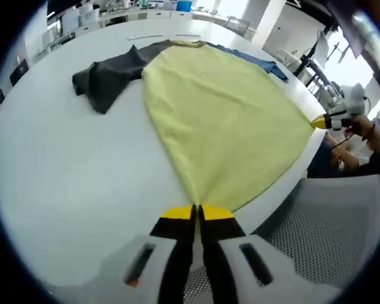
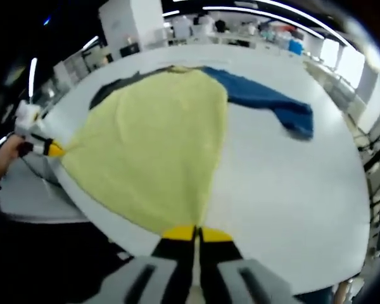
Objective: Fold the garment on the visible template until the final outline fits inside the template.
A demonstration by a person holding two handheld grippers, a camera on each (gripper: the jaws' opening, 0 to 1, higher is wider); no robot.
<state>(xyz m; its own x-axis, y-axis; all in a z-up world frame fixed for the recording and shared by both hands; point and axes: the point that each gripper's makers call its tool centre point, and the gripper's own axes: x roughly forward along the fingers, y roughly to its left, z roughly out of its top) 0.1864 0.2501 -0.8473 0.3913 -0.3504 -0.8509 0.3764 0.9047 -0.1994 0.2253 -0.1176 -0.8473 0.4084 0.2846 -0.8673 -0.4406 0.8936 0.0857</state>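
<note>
Left gripper (image 1: 197, 213): clenched on yellow garment (image 1: 221, 120) corner, 6 o'clock.
Right gripper (image 2: 196, 233): clenched on the other corner.
Table (image 1: 63, 164): dark sleeve (image 1: 107, 76) at 10 o'clock; blue sleeve (image 2: 272, 101) at 1 o'clock.

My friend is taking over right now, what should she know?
Left gripper: shut on a corner of the yellow garment.
Right gripper: shut on another corner, cloth stretched between them over the white table.
A dark garment and a blue garment lie partly under it.
Done: both corners gripped.
Left: all the folding. I cannot make out a template.
</note>
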